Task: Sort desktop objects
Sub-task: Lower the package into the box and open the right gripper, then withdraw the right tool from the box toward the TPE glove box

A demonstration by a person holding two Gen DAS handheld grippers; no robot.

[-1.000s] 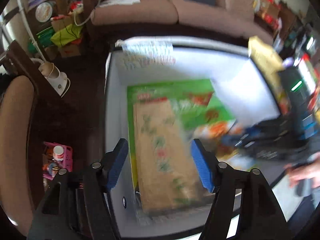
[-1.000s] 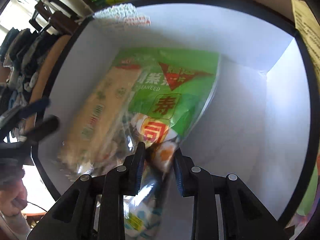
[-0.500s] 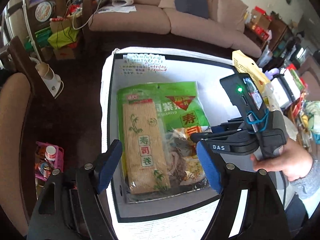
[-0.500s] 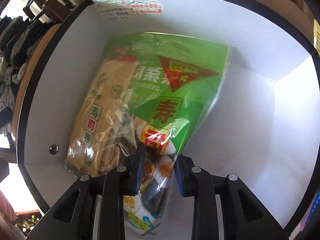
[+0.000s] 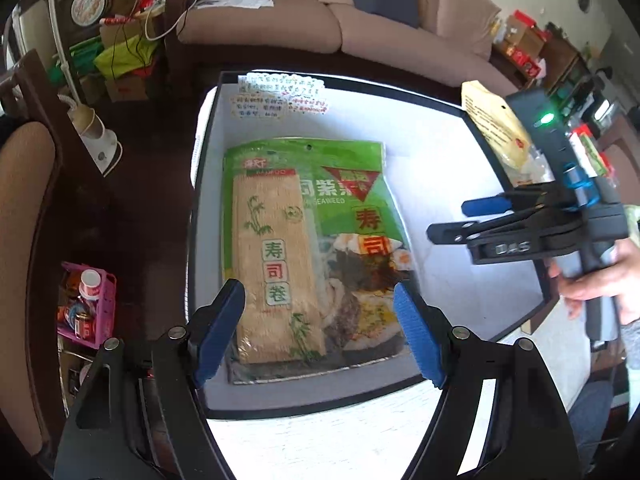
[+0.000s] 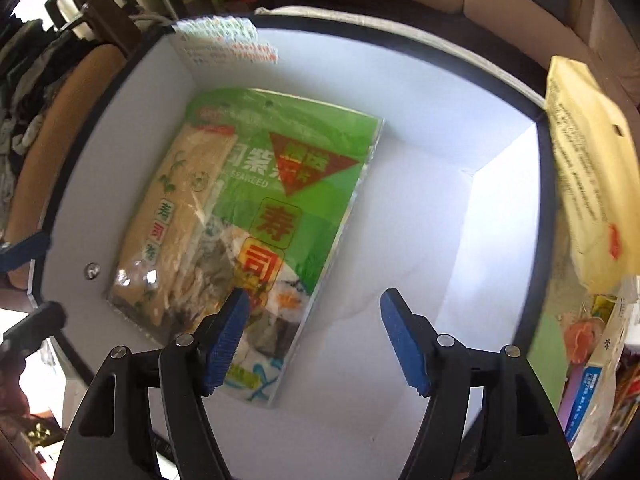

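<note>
A green sushi seaweed packet (image 5: 344,216) with a bamboo rolling mat (image 5: 276,264) inside lies flat in the left part of a white box with a black rim (image 5: 448,168). It also shows in the right wrist view (image 6: 280,200). My left gripper (image 5: 320,332) is open and empty, above the packet's near end. My right gripper (image 6: 316,336) is open and empty, above the packet's near right corner. The right gripper shows in the left wrist view (image 5: 468,220) over the box's right side.
A yellow paper bag (image 6: 588,168) leans at the box's right rim, with several snack packs (image 6: 596,360) beyond it. A sofa (image 5: 340,20) stands behind the box. A pink basket (image 5: 86,304) sits on the floor at left. Paper labels (image 5: 280,96) stick to the box's far corner.
My right gripper has opened, let go of the seaweed packet and pulled back to the right. The packet now lies flat in the box. My left gripper has risen a little.
</note>
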